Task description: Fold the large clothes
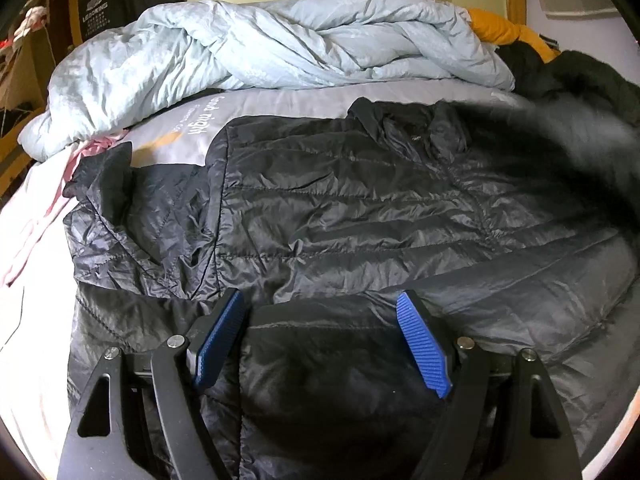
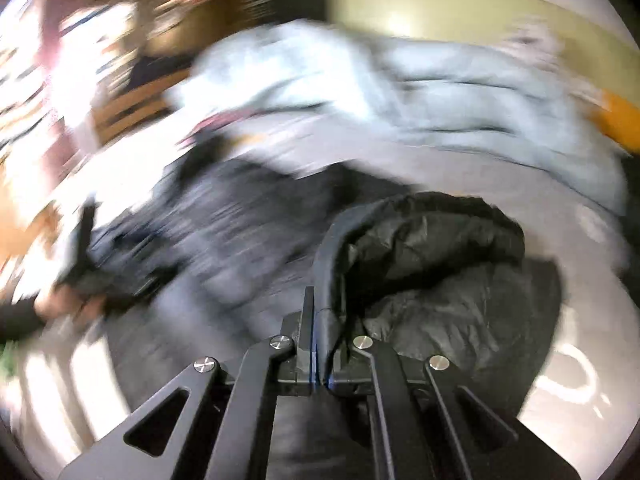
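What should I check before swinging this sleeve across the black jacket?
1. Right gripper clamped on jacket sleeve: ok, jaws shut on its edge.
2. Left gripper free: ok, jaws open over the fabric.
3. Black jacket spread on the bed: ok, though wrinkled.
4. Other sleeve folded in: ok.
5. Landing spot clear: cannot tell, right view is blurred.

1. Black quilted jacket (image 1: 360, 208): one, on the bed (image 1: 280, 100).
2. Pale blue duvet (image 1: 260, 48): one.
3. Orange garment (image 1: 508, 32): one.
4. Pink cloth (image 1: 48, 200): one.
5. Grippers: two, left gripper (image 1: 320, 320) and right gripper (image 2: 320, 340).
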A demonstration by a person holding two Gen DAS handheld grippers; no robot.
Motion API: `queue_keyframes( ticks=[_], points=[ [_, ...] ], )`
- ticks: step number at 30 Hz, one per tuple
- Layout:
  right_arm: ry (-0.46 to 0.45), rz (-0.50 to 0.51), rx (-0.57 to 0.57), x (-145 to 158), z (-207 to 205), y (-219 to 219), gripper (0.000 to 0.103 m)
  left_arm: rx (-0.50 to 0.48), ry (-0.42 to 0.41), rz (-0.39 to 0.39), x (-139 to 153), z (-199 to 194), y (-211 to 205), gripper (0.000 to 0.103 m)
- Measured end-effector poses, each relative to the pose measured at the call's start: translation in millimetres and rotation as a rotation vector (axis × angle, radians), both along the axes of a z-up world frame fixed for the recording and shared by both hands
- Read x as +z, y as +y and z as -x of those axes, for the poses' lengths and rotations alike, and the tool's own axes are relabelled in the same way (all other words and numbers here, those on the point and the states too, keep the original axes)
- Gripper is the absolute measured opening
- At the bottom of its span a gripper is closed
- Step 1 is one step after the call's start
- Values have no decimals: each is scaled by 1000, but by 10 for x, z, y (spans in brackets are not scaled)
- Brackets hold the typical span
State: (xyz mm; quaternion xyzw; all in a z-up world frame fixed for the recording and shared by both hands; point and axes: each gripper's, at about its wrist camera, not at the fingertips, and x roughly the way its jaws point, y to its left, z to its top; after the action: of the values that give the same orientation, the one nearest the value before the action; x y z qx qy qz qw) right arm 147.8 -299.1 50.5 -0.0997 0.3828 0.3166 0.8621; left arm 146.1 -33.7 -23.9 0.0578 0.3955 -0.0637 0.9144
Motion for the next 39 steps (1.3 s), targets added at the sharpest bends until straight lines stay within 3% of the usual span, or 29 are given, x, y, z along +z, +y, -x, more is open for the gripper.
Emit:
queue_keyframes(
  ticks=[3, 6, 10, 16, 22, 24, 26, 28, 29, 33, 37, 39],
  points=[
    [70, 117, 164, -207, 190, 283, 4, -7, -9, 21, 43, 23, 16, 77],
    [95, 220, 148, -410, 199, 331, 7, -17, -24, 32, 88, 53, 21, 77],
    [111, 265, -6, -438, 36, 122, 23, -22, -30, 49, 112, 69, 16, 77],
    [175, 301, -198, -483, -182, -221, 23, -68, -66, 74, 232, 126, -49, 77],
    [264, 333, -453, -559, -424, -706, 24, -134, -149, 56, 684, -125, -411, 79],
    [273, 315, -496, -544, -449, -860, 25, -173, -99, 109, 785, -403, -568, 83],
    [285, 298, -519, -529, -446, -984, 33, -181, -47, 150, 817, -719, -768, 83],
    [293, 288, -524, -522, -451, -1071, 55, -203, 22, 165, 778, -1064, -1010, 83],
    [291, 287, -530, -527, -454, -1110, 59, -207, 59, 172, 735, -1224, -1122, 83],
    [298, 294, -559, -550, -485, -1206, 60, -148, 224, 198, 454, -1810, -1416, 83],
    [295, 218, -581, -426, -496, -1329, 62, -101, 207, 137, 335, -2120, -1542, 83],
    [286, 195, -580, -362, -481, -1367, 65, -118, 214, 144, 287, -2232, -1578, 83]
  ],
)
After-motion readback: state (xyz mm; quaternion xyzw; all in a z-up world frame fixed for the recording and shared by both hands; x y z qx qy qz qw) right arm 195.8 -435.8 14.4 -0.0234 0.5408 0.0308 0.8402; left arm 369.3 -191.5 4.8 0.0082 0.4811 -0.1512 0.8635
